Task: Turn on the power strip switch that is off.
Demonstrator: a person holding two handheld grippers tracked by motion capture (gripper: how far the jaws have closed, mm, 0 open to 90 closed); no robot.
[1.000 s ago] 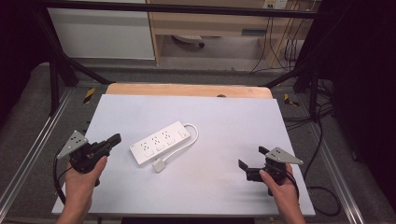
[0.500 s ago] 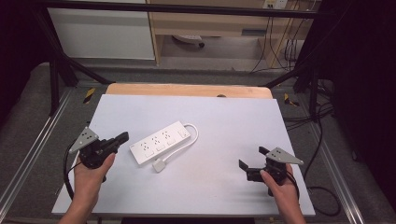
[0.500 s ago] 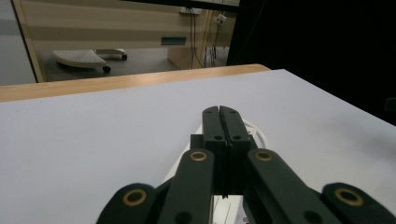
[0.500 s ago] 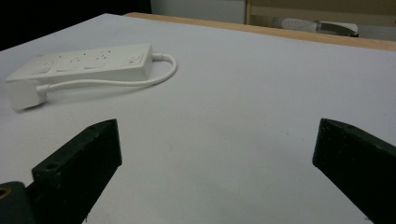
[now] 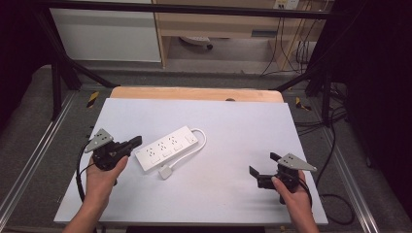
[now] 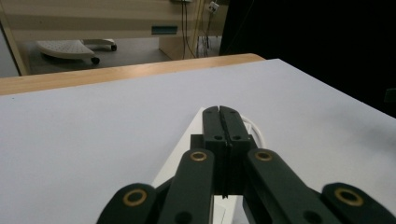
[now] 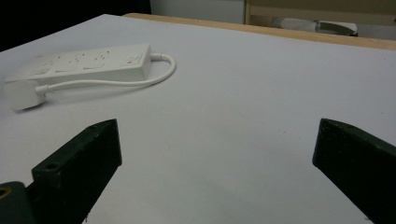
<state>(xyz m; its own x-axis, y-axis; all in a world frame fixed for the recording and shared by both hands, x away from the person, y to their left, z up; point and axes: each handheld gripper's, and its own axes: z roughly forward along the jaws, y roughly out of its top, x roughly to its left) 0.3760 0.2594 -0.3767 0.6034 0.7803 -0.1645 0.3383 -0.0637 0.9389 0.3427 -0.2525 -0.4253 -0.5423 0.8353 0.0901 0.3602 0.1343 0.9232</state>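
A: Step in hand?

B: Probably the approach to the white power strip (image 5: 167,148). Lying slantwise on the left half of the white tabletop (image 5: 243,121), with its cable (image 5: 204,138) looping from the far end back to the plug (image 5: 165,172), just beside the near long edge.

A: And the left gripper (image 5: 137,141)?

B: Pressed together, with nothing pinched. Tips right at the strip's left end. In the left gripper view, poised over that end of the strip (image 6: 180,154), with the closed tips (image 6: 219,109) pointing along it. Hard to tell whether touching or just above.

A: Right gripper (image 5: 263,164)?

B: Spread wide and empty, well apart from the strip, near the table's right front corner. Aimed toward it, though, judging from the right gripper view: strip (image 7: 88,63), cable (image 7: 159,77) and plug (image 7: 21,94) far off beyond the open jaws (image 7: 219,140).

A: Next move, then?

B: Likely one of two. Either press down with the closed left tips to pin the strip, or spread them first to take the end across its width. Then bring the right across to the plug, low and level, keeping clear of the cable loop.

A: Risk?

B: Nudging the light strip sideways and dragging the plug along.
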